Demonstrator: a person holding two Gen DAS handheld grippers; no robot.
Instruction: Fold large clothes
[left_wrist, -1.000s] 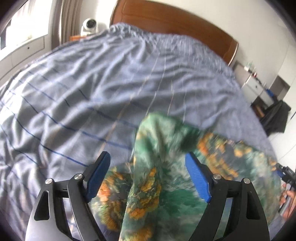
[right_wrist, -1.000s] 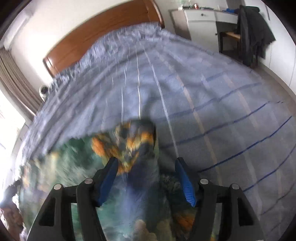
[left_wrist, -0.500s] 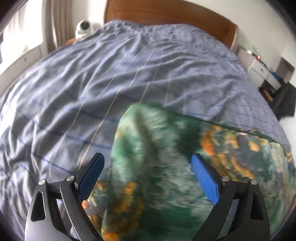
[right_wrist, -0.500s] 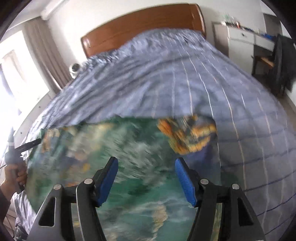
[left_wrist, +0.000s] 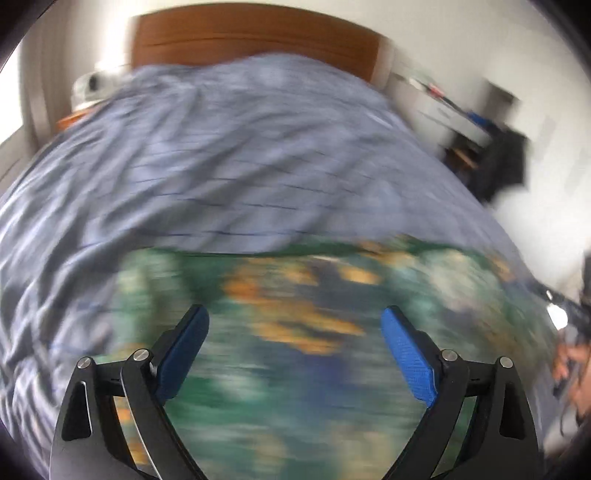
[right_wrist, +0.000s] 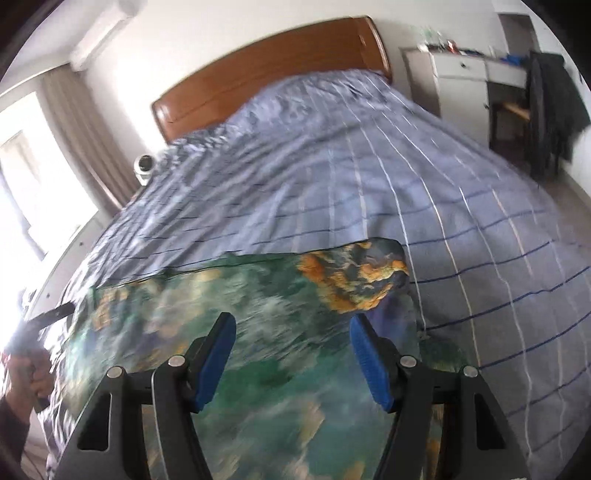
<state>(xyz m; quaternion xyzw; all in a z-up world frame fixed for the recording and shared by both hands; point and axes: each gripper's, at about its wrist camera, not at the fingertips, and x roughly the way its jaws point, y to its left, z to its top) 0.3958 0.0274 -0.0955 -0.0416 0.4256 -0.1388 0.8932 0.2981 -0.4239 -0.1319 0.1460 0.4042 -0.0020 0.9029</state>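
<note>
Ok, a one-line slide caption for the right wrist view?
Open right tongs over a green and orange floral garment spread flat on a blue striped bed cover.

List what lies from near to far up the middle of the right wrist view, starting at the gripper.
right gripper, jaws apart → green and orange floral garment spread flat → blue-grey striped bedspread → wooden headboard → white wall.
</note>
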